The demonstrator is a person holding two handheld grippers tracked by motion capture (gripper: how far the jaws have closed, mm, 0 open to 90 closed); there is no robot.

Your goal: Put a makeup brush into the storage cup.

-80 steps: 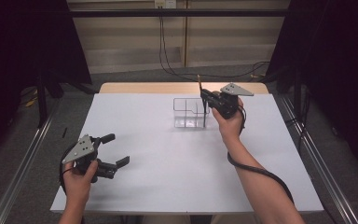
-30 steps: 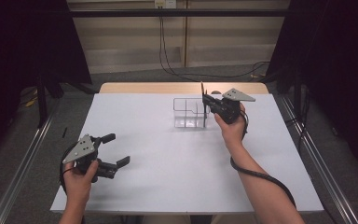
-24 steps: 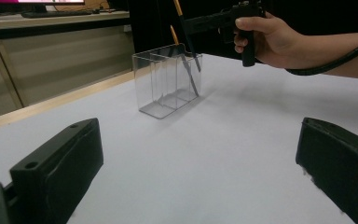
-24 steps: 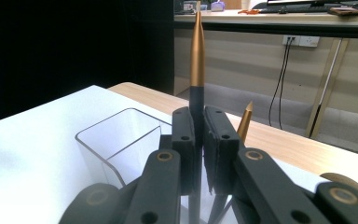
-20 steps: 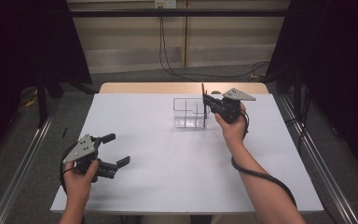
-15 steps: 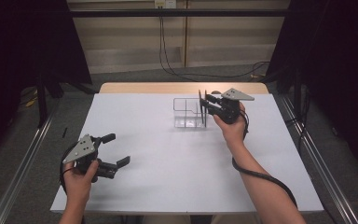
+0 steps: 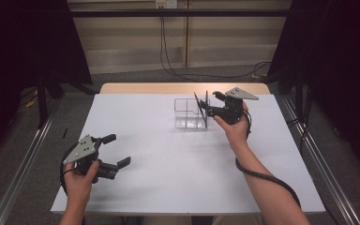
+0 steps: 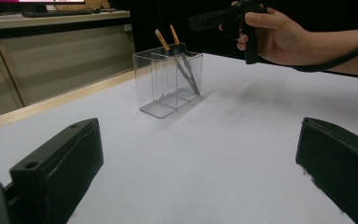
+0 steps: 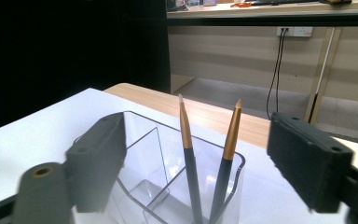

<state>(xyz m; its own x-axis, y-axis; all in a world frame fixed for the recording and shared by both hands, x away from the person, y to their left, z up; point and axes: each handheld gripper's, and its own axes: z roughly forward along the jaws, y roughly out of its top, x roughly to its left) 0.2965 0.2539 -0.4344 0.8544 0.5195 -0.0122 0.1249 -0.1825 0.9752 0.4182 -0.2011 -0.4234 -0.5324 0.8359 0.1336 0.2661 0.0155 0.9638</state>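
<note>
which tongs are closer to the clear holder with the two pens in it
Right. The right tongs sit open at the clear holder's end with the two pens. The left tongs rest open far off, near the table's front left.

This is looking like a lab or recording studio set up for filming: black curtains (image 7: 23,42) are hanging at both sides, a plain white-topped table with a pale wooden edge (image 7: 178,88) is standing on a grey floor, metal rails (image 7: 18,164) are running along it, and black cables (image 7: 168,51) are trailing down a beige panelled wall (image 7: 122,37) from a white socket (image 9: 293,31)
</note>
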